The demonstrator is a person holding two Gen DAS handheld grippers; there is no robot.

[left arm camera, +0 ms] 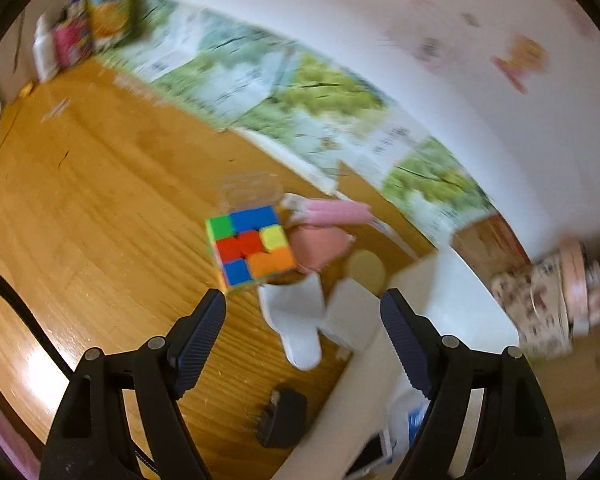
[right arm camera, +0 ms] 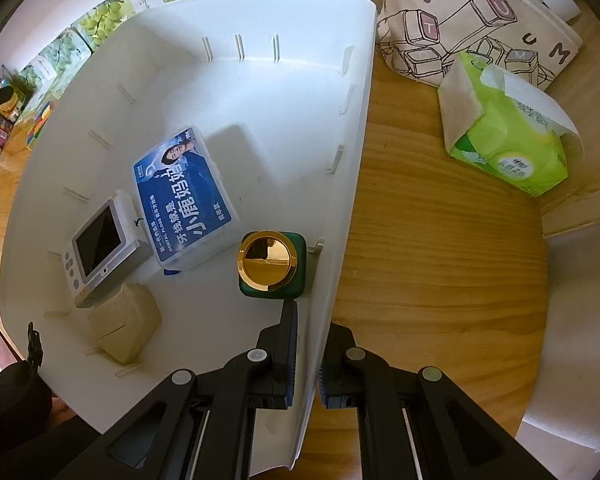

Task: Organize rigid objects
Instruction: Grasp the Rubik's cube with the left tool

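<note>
In the left wrist view my left gripper is open and empty above the wooden table, with a colourful puzzle cube just ahead of its left finger. A white plug-like object and a pink object lie past the fingertips. In the right wrist view my right gripper is shut on the right wall of a white bin. Inside the bin lie a blue dental floss box, a small screen device, a beige box and a green bottle with a gold cap.
A black charger lies on the table near the white bin. A floral jar stands at the right. Snack packs stand far left. A green tissue pack and a printed canvas bag lie right of the bin.
</note>
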